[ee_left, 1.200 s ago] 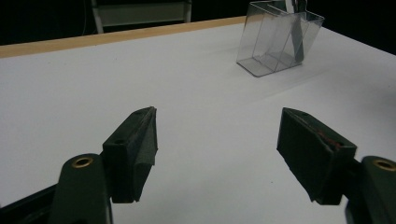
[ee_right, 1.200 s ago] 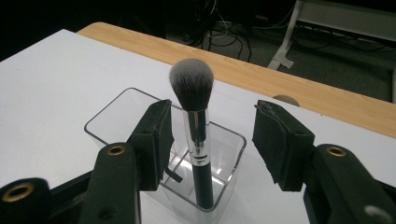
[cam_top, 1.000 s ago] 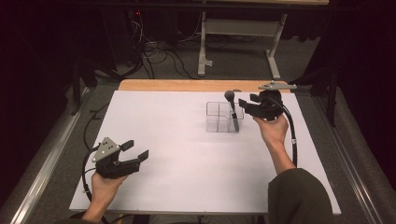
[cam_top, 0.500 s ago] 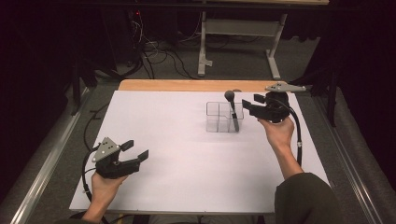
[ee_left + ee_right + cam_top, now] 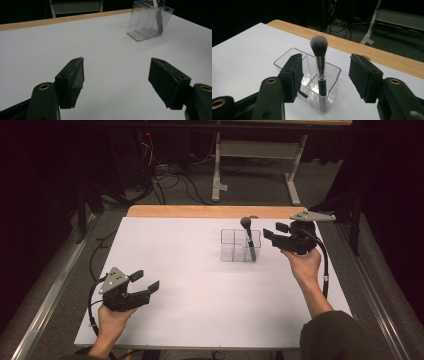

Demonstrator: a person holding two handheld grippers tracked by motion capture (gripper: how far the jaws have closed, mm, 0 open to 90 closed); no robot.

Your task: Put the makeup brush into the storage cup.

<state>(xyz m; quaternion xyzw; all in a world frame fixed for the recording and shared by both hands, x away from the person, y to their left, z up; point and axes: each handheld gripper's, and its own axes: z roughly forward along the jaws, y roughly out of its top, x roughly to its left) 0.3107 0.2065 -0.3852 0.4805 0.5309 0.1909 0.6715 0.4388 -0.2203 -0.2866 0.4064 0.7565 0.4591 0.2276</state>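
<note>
since a second ago the right gripper (image 5: 274,231) has drawn a little away from the one brush (image 5: 319,65) and spread its jaws slightly; nothing is between them. the brush stands in the one clear holder (image 5: 240,246). the left gripper (image 5: 145,281) kept still, jaws spread.

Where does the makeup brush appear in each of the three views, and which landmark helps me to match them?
High view: the brush stands right of centre, in the clear organizer.
Left gripper view: only its dark handle shows at the top right, through the organizer's wall.
Right gripper view: it stands at the centre, bristles up, between the two black jaws.
Shared landmark: the table's wooden far edge.
</note>
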